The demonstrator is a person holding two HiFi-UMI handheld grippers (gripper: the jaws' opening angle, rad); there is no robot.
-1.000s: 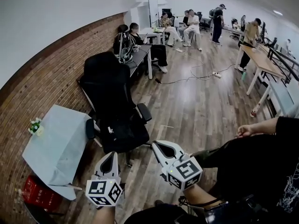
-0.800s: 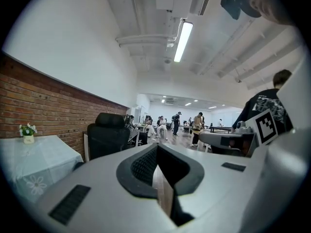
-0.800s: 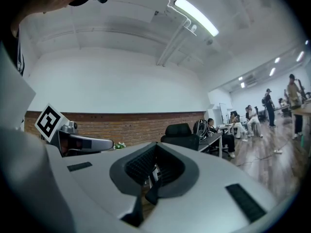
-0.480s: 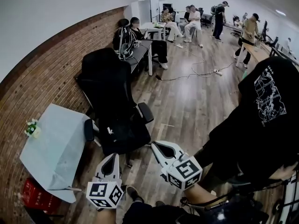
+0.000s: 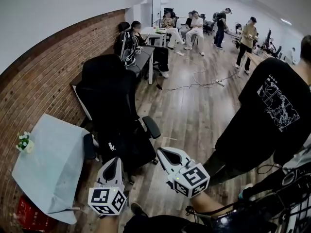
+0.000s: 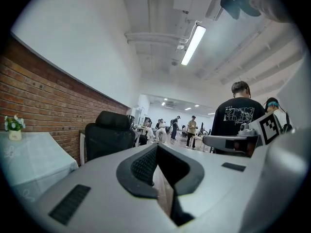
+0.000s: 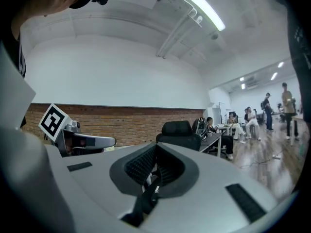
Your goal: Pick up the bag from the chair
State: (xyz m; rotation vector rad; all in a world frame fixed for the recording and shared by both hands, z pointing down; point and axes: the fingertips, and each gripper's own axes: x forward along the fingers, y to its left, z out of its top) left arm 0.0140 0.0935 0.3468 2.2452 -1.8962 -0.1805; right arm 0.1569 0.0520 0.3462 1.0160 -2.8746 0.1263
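A black bag [image 5: 125,152] with a small white logo lies on the seat of a black office chair [image 5: 109,96] by the brick wall. In the head view my left gripper [image 5: 115,159] is just in front of the seat's near edge, its tips pointing at the bag. My right gripper [image 5: 162,152] is a little to the right of the seat, beside the armrest [image 5: 151,127]. Both are shut with nothing between the jaws. The chair also shows past the left gripper [image 6: 156,148] as a dark chair back [image 6: 109,135], and past the right gripper [image 7: 154,147] as a chair back [image 7: 179,132].
A table under a pale blue cloth [image 5: 48,164] stands left of the chair, with a small flower pot [image 5: 23,142] on it and a red box [image 5: 29,217] below. A person in a black T-shirt [image 5: 267,110] stands close on the right. Desks and several people are farther back.
The person in black has stood up and stepped in from the right. My view has drifted slightly; both grippers keep their place before the chair, still shut.
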